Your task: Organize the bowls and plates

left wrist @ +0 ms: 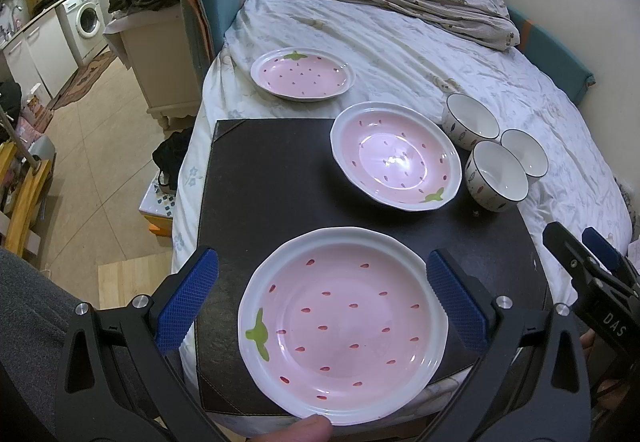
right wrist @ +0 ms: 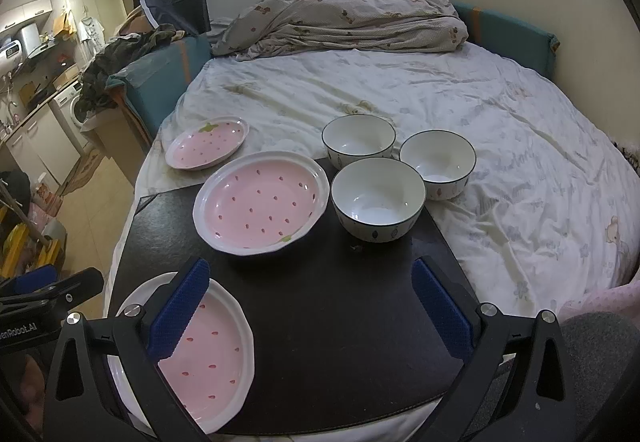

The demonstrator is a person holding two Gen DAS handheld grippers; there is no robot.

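Observation:
Three pink strawberry plates: a near plate [left wrist: 340, 326] [right wrist: 212, 358] on the black mat's front edge, a middle plate [left wrist: 396, 159] [right wrist: 262, 195] on the mat, a far plate [left wrist: 302, 73] [right wrist: 206, 143] on the bed sheet. Three white bowls [left wrist: 496, 175] [right wrist: 378, 197] cluster at the mat's far right corner. My left gripper [left wrist: 322, 306] is open, its blue pads either side of the near plate. My right gripper [right wrist: 310, 310] is open and empty above the mat, right of the near plate; it shows in the left wrist view [left wrist: 588, 262].
The black mat [left wrist: 272, 177] [right wrist: 340, 302] lies on a bed with a white sheet [right wrist: 500, 161]. A rumpled duvet [right wrist: 340, 21] lies at the bed's far end. A cabinet [left wrist: 160, 57] and kitchen floor lie to the left.

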